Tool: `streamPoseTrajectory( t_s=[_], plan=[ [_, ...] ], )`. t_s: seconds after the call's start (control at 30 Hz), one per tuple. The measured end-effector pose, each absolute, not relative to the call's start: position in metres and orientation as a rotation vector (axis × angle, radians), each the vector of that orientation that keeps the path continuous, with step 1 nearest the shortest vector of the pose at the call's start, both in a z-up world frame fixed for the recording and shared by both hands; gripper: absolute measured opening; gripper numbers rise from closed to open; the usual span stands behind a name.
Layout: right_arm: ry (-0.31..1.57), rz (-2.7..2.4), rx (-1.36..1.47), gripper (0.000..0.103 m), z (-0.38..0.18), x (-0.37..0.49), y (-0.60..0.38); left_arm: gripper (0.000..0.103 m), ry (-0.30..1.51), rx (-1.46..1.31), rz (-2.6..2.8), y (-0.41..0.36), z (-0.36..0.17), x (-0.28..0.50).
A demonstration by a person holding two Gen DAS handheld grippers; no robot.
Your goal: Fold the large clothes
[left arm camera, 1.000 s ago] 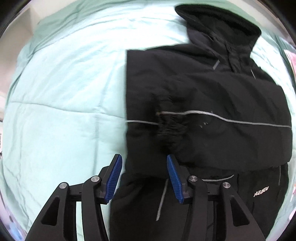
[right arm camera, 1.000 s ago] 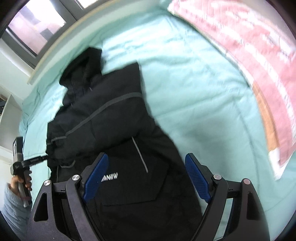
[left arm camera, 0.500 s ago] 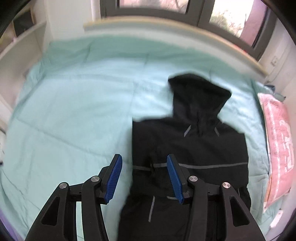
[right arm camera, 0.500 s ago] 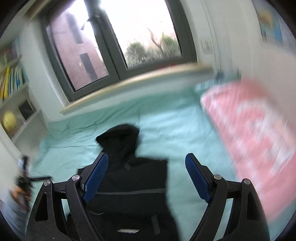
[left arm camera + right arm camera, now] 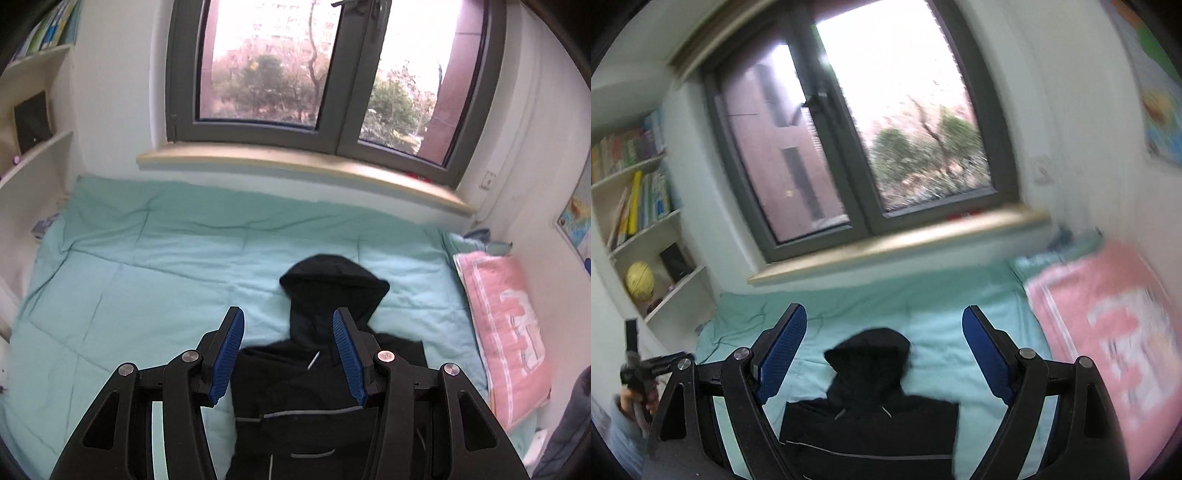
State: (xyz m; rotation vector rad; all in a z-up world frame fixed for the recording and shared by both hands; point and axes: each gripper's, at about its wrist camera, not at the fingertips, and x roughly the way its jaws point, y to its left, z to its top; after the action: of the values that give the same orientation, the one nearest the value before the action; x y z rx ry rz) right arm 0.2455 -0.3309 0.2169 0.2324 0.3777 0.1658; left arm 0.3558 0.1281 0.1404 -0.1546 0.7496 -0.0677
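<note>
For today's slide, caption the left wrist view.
Open left tongs above a black hooded jacket on a mint quilt.

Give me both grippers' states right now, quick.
Left gripper: open, holding nothing, raised above the black hooded jacket on the mint green quilt.
Right gripper: open wide, holding nothing.

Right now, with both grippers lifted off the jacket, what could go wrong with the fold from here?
1. The hood juts out past the folded body of the black jacket, so a next fold may come out lumpy.
2. Left gripper and right gripper are open and hold nothing; a re-grasp might also pinch the green quilt.
3. The pink pillow lies beside the jacket and could crowd a sideways fold.
</note>
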Motion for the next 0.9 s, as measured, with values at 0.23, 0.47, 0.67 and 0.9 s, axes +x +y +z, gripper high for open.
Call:
streamPoseTrajectory(
  t_s=[0.23,0.47,0.67,0.9],
  plan=[
    [0.429,0.264,0.168,0.091,0.191,0.302,-0.281,0.052,0.788,-0.151,-0.057,0.107,0.089,0.412],
    [0.640,0.236,0.499,0.092,0.046,0.426,-0.298,0.052,0.802,-0.037,-0.121,0.064,-0.019,0.475],
    [0.919,0.163,0.559,0.092,-0.086,0.504,-0.299,0.052,0.995,-0.022,-0.061,0.052,-0.129,0.532],
    [0.987,0.248,0.565,0.092,-0.174,0.558,-0.284,0.052,1.051,-0.173,-0.075,0.056,-0.192,0.568]
  ],
)
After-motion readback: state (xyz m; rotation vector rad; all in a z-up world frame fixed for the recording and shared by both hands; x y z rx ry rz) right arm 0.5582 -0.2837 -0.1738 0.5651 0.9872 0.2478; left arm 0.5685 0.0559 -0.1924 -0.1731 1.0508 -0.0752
